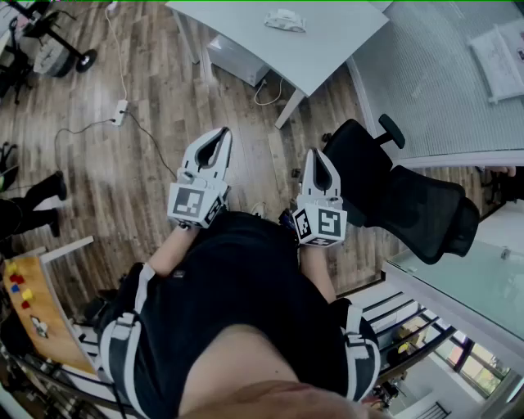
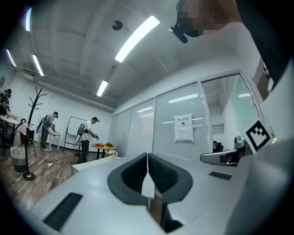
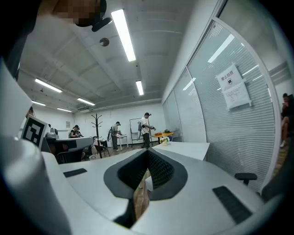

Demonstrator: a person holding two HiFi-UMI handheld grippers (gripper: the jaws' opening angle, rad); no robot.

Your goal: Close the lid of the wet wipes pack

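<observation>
Down in front of the person's black shirt (image 1: pixel 237 286), how do the two grippers stand? asks the first speaker.

Side by side with a gap between them, answers the second, both pointing away from the body over the wooden floor (image 1: pixel 147 172). The left gripper (image 1: pixel 221 135) has its jaws pressed together with nothing caught in them. The right gripper (image 1: pixel 316 155) is the same: jaws meeting, empty.

And the wet wipes pack (image 1: pixel 285 20)?

It seems to be the small white thing lying on the white table (image 1: pixel 336 57), at the top of the head view, well apart from both grippers. It is too small there to tell how its lid sits.

What else lies round about?

A black office chair (image 1: pixel 409 204) shows just to the right of the right gripper, below a glass partition (image 1: pixel 434 90). A power strip (image 1: pixel 121 110) with its cable lies on the floor to the left of the table. In the right gripper view, people (image 3: pixel 146 130) stand at tables far down the room, near a coat stand (image 3: pixel 97 126).
</observation>
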